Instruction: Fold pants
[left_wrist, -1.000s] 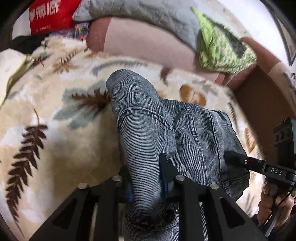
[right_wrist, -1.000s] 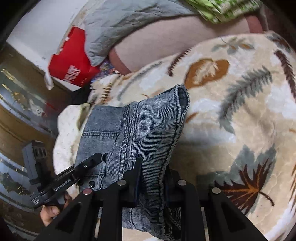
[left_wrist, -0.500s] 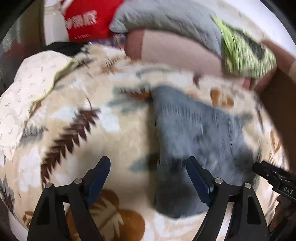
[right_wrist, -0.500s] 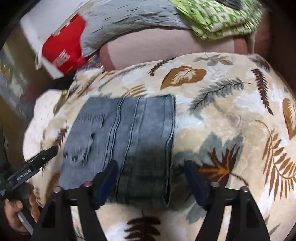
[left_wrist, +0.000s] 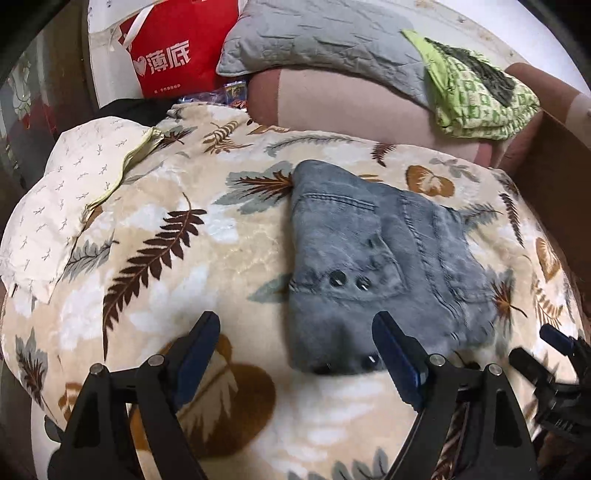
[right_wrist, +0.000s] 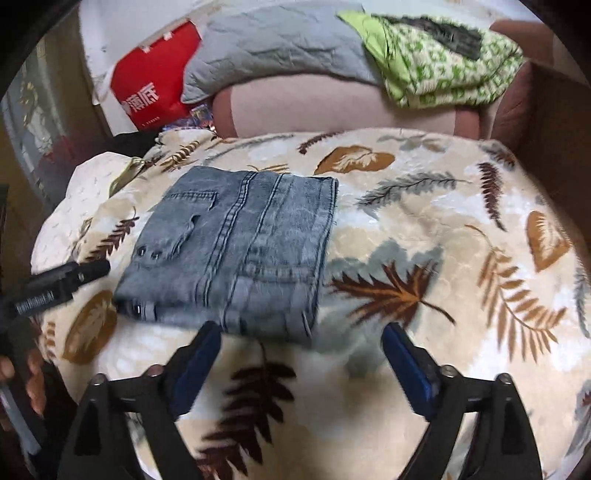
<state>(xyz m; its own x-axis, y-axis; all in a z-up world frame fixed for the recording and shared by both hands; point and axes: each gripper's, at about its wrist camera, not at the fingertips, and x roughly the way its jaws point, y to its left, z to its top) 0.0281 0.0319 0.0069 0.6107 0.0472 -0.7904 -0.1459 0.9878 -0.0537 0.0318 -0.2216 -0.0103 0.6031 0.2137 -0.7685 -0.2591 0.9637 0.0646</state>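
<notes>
The grey-blue denim pants (left_wrist: 373, 266) lie folded into a flat rectangular stack on the leaf-patterned blanket (left_wrist: 177, 236). In the right wrist view the pants (right_wrist: 240, 251) sit left of centre. My left gripper (left_wrist: 295, 345) is open and empty, just short of the stack's near edge. My right gripper (right_wrist: 301, 354) is open and empty, just short of the stack's near right corner. The left gripper's fingers (right_wrist: 66, 277) show at the left edge of the right wrist view. The right gripper's fingers (left_wrist: 554, 341) show at the lower right of the left wrist view.
A pink bolster (left_wrist: 354, 99), a grey pillow (left_wrist: 325, 37) and a folded green patterned cloth (left_wrist: 476, 88) lie at the back. A red bag (left_wrist: 173, 55) stands at the back left. A white patterned cushion (left_wrist: 62, 195) lies left. A brown board (left_wrist: 554, 177) stands right.
Both grippers let go of the pants, opened and drew back toward me. The lifted fold dropped and the pants now lie flat on the blanket.
</notes>
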